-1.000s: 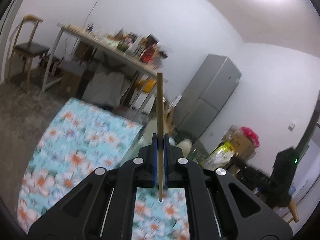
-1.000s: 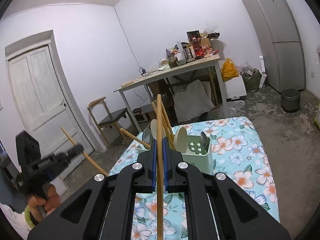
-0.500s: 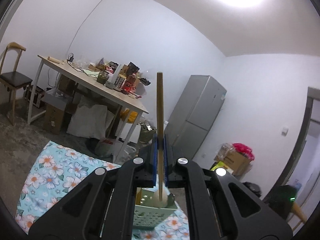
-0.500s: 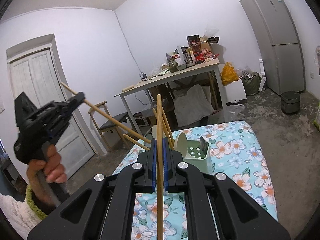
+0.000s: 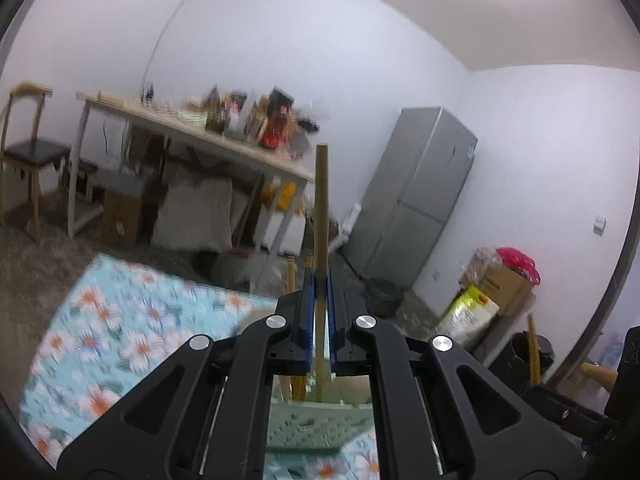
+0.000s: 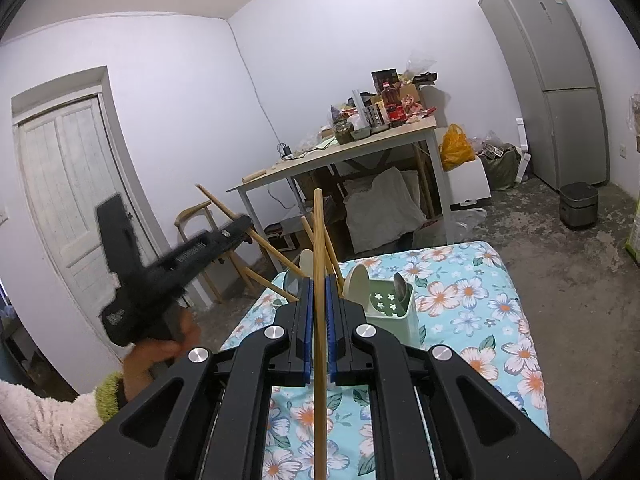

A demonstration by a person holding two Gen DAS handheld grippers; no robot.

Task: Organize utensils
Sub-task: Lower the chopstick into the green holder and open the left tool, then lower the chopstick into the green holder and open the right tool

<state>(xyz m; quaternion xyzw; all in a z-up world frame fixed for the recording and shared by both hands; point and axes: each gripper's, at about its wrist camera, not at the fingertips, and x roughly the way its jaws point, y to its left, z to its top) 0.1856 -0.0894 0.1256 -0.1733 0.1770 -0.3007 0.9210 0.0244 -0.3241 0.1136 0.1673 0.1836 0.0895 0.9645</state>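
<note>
My left gripper [image 5: 319, 280] is shut on a wooden chopstick [image 5: 321, 208] that stands upright between its pads, its lower end over the pale green utensil holder [image 5: 316, 428] just below. In the right wrist view the left gripper [image 6: 240, 226] holds that chopstick [image 6: 272, 254] slanting down to the holder's left compartment. My right gripper [image 6: 319, 284] is shut on another chopstick [image 6: 319, 340], held above the floral cloth in front of the holder [image 6: 390, 312]. The holder holds spoons [image 6: 400, 282] and other chopsticks.
The floral cloth [image 6: 472, 292] covers a small table. Behind stand a cluttered wooden table [image 6: 360, 140], a grey fridge [image 6: 552, 76], a chair [image 6: 200, 220], a white door [image 6: 68, 192] and a small bin [image 6: 578, 204]. Boxes and bags [image 5: 496, 284] sit by the wall.
My left gripper has come lower and nearer the holder, tilting its chopstick down into the holder's left side. My right gripper has barely moved.
</note>
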